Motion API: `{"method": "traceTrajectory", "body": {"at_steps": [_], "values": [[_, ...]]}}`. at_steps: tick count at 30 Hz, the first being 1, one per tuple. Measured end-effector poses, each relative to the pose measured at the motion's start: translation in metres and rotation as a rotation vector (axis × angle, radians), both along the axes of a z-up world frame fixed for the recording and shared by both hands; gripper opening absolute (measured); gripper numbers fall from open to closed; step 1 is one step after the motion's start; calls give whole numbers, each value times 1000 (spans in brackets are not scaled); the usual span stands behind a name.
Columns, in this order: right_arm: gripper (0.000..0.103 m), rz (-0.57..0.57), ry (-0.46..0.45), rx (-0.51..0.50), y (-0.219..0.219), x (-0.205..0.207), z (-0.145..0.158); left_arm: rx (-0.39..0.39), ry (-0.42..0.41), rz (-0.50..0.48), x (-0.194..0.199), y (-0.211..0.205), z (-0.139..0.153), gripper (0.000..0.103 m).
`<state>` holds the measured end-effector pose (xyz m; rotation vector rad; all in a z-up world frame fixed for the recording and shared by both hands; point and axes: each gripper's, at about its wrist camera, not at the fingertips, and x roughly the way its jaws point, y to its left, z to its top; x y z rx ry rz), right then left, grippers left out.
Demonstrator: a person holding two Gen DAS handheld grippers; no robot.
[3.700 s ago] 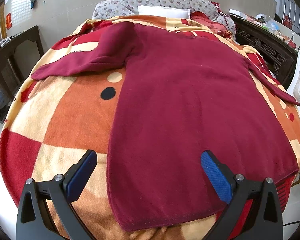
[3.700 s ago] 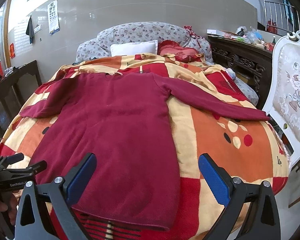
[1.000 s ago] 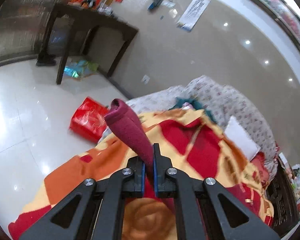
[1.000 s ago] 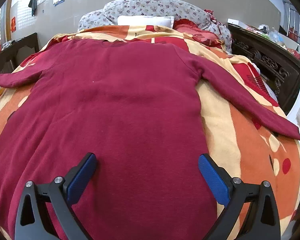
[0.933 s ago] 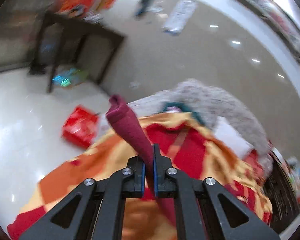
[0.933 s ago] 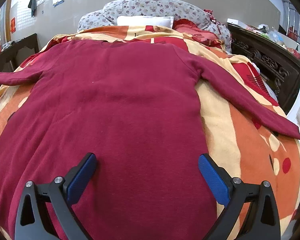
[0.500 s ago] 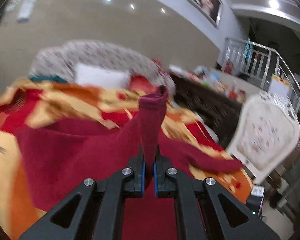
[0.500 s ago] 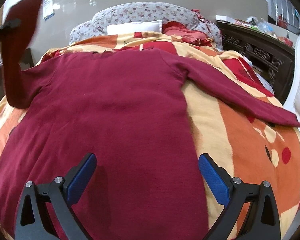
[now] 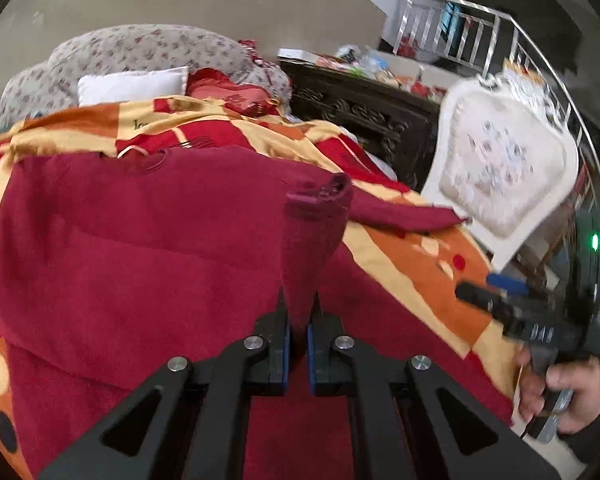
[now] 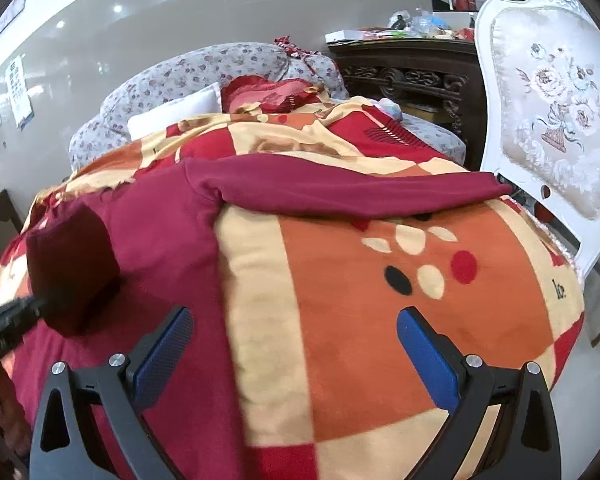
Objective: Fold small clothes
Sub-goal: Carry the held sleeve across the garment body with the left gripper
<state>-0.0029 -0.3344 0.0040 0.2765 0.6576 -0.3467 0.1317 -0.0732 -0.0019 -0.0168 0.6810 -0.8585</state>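
Observation:
A dark red long-sleeved garment (image 9: 140,248) lies spread on the bed. My left gripper (image 9: 297,316) is shut on the cuff of its left sleeve (image 9: 316,216) and holds it up over the garment's body. The lifted cuff also shows in the right wrist view (image 10: 72,268) at the left. The garment's right sleeve (image 10: 360,192) lies stretched across the blanket toward the chair. My right gripper (image 10: 294,336) is open and empty above the blanket, to the right of the garment's body. It also shows in the left wrist view (image 9: 496,292), held by a hand.
An orange, red and cream blanket (image 10: 380,292) covers the bed. Pillows (image 9: 132,84) lie at the head. A white upholstered chair (image 10: 552,120) stands close at the right. A dark carved cabinet (image 9: 364,116) stands behind it.
My left gripper has carried the sleeve cuff from the bed's left side over onto the garment's body. My right gripper has moved right, off the garment and over the blanket.

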Motion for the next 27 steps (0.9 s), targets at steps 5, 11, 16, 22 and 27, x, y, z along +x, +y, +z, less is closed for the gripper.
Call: {"method": "traceTrajectory", "body": {"at_steps": [5, 11, 16, 22, 27], "values": [[103, 14, 9, -22, -2, 1, -1, -42, 45, 9, 3, -13, -5, 6], [103, 9, 9, -30, -6, -3, 1, -32, -21, 8, -15, -31, -1, 6], [103, 0, 9, -36, -11, -8, 0, -49, -28, 42, -13, -26, 2, 6], [103, 14, 13, -33, -9, -4, -1, -145, -113, 199, 2, 0, 42, 6], [103, 35, 9, -30, -9, 0, -2, -310, -263, 521, 20, 45, 120, 6]]}}
